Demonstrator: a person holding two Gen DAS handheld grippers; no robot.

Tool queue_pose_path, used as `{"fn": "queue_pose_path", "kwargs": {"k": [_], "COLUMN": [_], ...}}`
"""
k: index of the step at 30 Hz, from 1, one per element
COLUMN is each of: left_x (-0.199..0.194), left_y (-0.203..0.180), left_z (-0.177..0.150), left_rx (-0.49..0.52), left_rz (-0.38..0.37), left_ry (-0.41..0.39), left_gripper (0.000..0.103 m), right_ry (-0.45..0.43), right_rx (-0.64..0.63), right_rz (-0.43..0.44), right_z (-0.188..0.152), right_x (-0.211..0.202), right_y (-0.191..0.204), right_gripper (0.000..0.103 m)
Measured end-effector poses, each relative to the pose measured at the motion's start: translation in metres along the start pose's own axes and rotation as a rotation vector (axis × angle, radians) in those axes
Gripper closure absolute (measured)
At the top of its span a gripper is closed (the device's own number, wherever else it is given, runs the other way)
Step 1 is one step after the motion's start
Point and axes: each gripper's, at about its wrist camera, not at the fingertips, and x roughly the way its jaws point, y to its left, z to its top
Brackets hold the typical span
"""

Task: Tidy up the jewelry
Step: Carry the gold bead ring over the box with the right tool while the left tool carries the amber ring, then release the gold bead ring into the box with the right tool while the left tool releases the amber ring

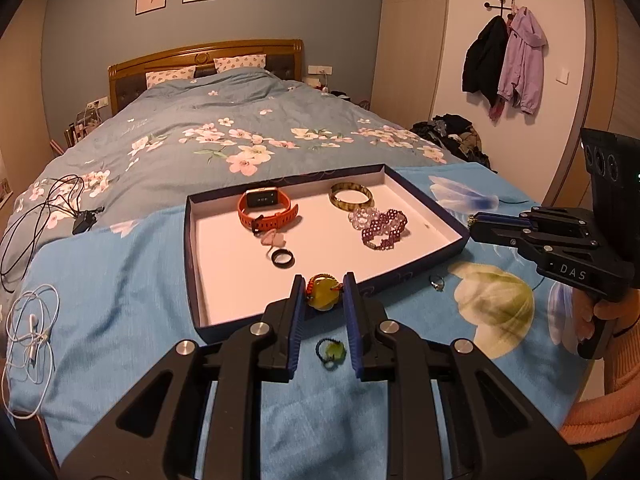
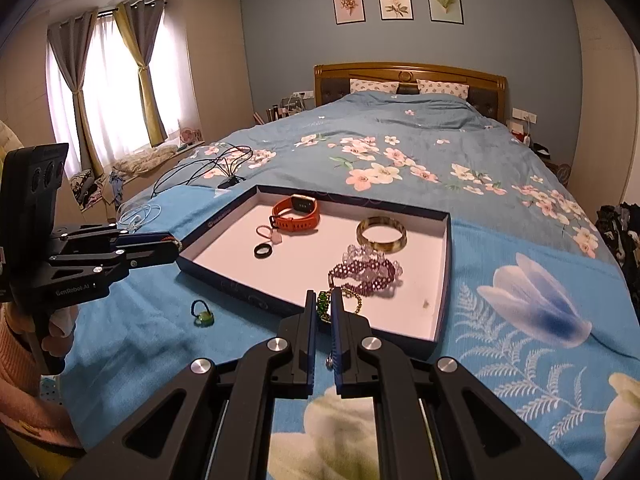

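My left gripper [image 1: 323,294] is shut on a yellow amber pendant [image 1: 322,299] with an orange cord, held just above the near rim of the dark blue tray [image 1: 191,264]. My right gripper [image 2: 323,300] is shut on a green-beaded gold chain [image 2: 325,307] at the tray's near edge [image 2: 240,286]. In the tray lie an orange watch [image 1: 266,210], an amber bangle [image 1: 351,196], a clear bead bracelet [image 1: 362,216], a purple bead bracelet [image 1: 384,230] and a black ring [image 1: 283,258]. A green-stone ring [image 1: 331,353] and a silver ring [image 1: 437,282] lie on the blue cloth.
The tray sits on a blue flowered cloth [image 2: 520,288] over the foot of a bed. Black cables [image 1: 48,200] and white earphones [image 1: 32,328] lie to the left. A hand in an orange sleeve [image 1: 616,320] holds the right gripper. Coats hang on the right wall.
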Motion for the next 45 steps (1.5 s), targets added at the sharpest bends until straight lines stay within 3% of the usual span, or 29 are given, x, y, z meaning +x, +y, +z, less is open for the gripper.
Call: {"fn": "queue_pose_path", "kwargs": {"k": [18, 45], "left_x": [0.015, 0.064], "left_y": [0.009, 0.015], "left_z": [0.019, 0.03], "left_rx": [-0.011, -0.006], "left_rz": [0.004, 0.056], "left_ry": [-0.011, 0.029], "left_gripper": [0.084, 0.084], "right_ry": [-0.02, 0.048], "right_rx": [-0.008, -0.025], "right_rz": [-0.001, -0.033], "right_z": [0.023, 0.04], "right_x": [0.014, 0.065], "right_y": [-0.005, -0.016], "right_gripper": [0.097, 0.097]}}
